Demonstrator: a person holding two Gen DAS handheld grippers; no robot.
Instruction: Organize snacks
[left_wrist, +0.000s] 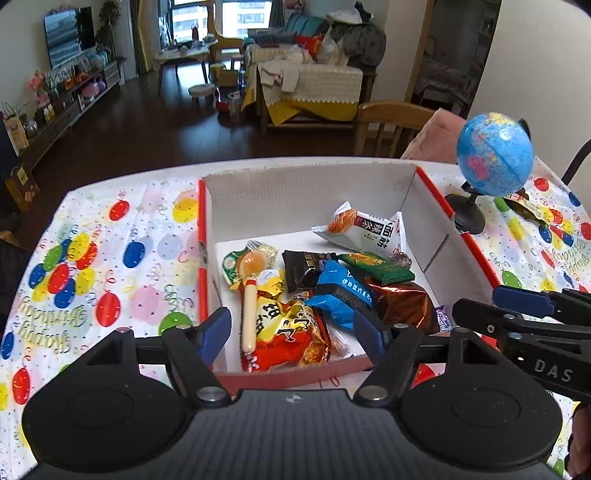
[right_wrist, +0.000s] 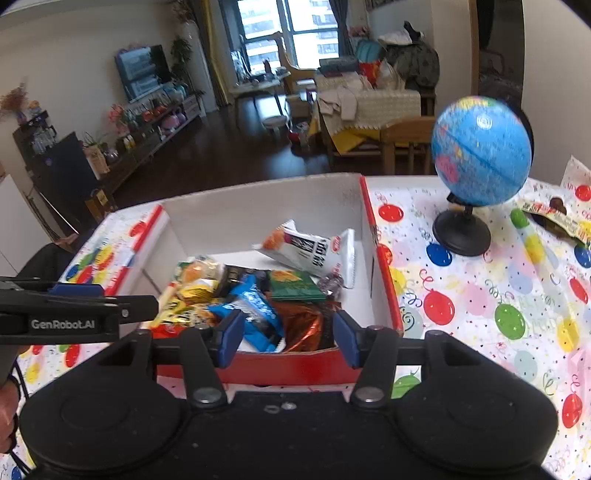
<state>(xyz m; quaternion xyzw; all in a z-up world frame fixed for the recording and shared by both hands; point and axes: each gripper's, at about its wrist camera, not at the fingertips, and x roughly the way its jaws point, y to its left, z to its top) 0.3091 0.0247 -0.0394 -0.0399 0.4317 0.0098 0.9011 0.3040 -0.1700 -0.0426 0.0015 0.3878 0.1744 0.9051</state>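
Observation:
A red-and-white cardboard box (left_wrist: 295, 192) (right_wrist: 258, 206) sits on the balloon-print table and holds several snack packets: a white packet (left_wrist: 365, 229) (right_wrist: 314, 249), a blue one (left_wrist: 340, 291) (right_wrist: 255, 302), a green one (left_wrist: 380, 266) (right_wrist: 295, 286), a copper foil one (left_wrist: 402, 302) (right_wrist: 299, 325), a yellow-red bag (left_wrist: 291, 332) and a sausage stick (left_wrist: 250, 314). My left gripper (left_wrist: 293, 332) is open and empty over the box's near edge. My right gripper (right_wrist: 290, 338) is open and empty over the near edge too. One loose snack packet (right_wrist: 554, 218) (left_wrist: 524, 206) lies on the table right of the globe.
A blue globe (left_wrist: 493, 155) (right_wrist: 480, 151) on a black stand is right of the box. A wooden chair (left_wrist: 391, 125) stands behind the table. The right gripper shows in the left wrist view (left_wrist: 524, 314); the left shows in the right wrist view (right_wrist: 74, 314).

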